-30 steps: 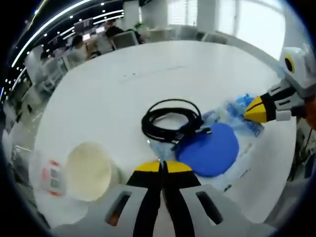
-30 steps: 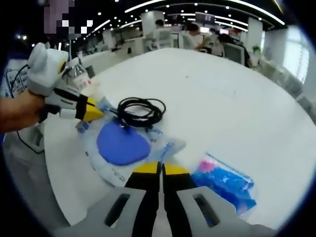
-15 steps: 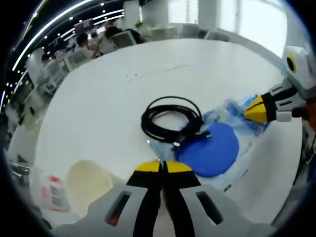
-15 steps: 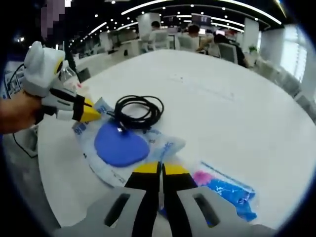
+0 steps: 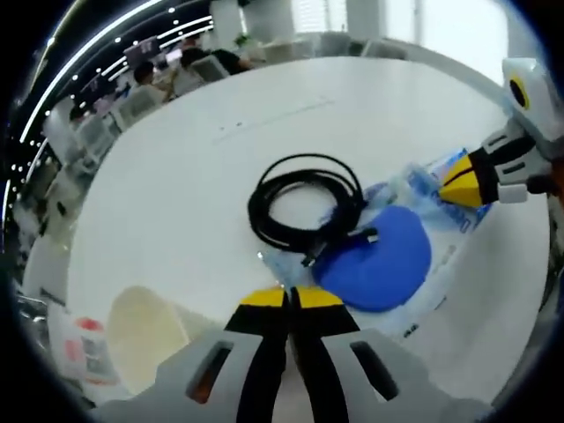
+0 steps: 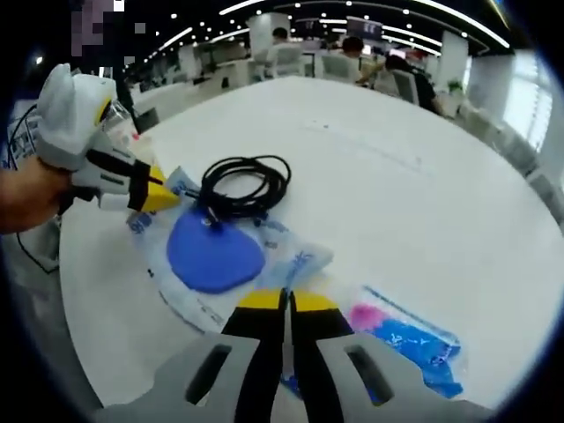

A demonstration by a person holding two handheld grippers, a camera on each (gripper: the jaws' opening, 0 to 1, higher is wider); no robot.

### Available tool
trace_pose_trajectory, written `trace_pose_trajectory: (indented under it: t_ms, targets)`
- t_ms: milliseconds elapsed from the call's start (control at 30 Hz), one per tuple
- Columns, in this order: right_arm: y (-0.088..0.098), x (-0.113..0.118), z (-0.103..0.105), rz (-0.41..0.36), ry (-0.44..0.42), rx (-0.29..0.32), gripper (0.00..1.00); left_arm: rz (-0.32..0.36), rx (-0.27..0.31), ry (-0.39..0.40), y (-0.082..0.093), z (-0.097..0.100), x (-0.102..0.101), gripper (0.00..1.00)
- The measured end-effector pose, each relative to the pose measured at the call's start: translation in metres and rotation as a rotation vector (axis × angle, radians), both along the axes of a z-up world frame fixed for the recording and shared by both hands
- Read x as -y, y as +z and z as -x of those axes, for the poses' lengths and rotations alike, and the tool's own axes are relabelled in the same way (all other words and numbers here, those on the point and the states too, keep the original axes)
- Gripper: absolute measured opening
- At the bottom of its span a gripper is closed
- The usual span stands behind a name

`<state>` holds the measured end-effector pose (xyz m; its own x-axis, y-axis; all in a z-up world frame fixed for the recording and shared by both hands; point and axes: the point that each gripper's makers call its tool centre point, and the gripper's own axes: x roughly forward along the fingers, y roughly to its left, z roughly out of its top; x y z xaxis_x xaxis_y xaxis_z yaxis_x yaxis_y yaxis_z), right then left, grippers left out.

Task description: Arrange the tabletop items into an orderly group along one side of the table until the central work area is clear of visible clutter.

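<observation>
A broad white table point(image 6: 423, 167) stretches toward the back of a large open-plan office. Beyond its far edge, people sit at rows of desks point(image 6: 352, 66) with office chairs point(image 5: 211, 69) and monitors. Long strips of ceiling lights point(image 6: 441, 19) run across a dark ceiling, alongside small round spotlights. Bright daylight comes through windows point(image 5: 441, 22) at the far side of the room.
</observation>
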<state>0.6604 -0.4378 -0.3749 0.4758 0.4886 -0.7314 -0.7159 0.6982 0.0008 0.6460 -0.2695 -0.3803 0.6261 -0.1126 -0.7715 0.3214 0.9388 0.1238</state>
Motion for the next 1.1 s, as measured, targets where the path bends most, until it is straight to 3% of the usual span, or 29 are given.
trace_pose_trajectory:
  t_ms: [433,700,1100]
  targets:
    - [-0.004,0.002,-0.001,0.015,-0.002,-0.008,0.04,-0.004,-0.014,-0.004,-0.004,-0.001,-0.002,0.02]
    - [0.001,0.002,0.000,0.010,-0.002,0.002,0.05,-0.005,-0.008,-0.006,-0.002,0.001,0.001,0.12]
    - [0.027,-0.001,-0.001,-0.032,-0.019,0.078,0.04,0.044,0.053,-0.007,0.020,0.008,0.011,0.31]
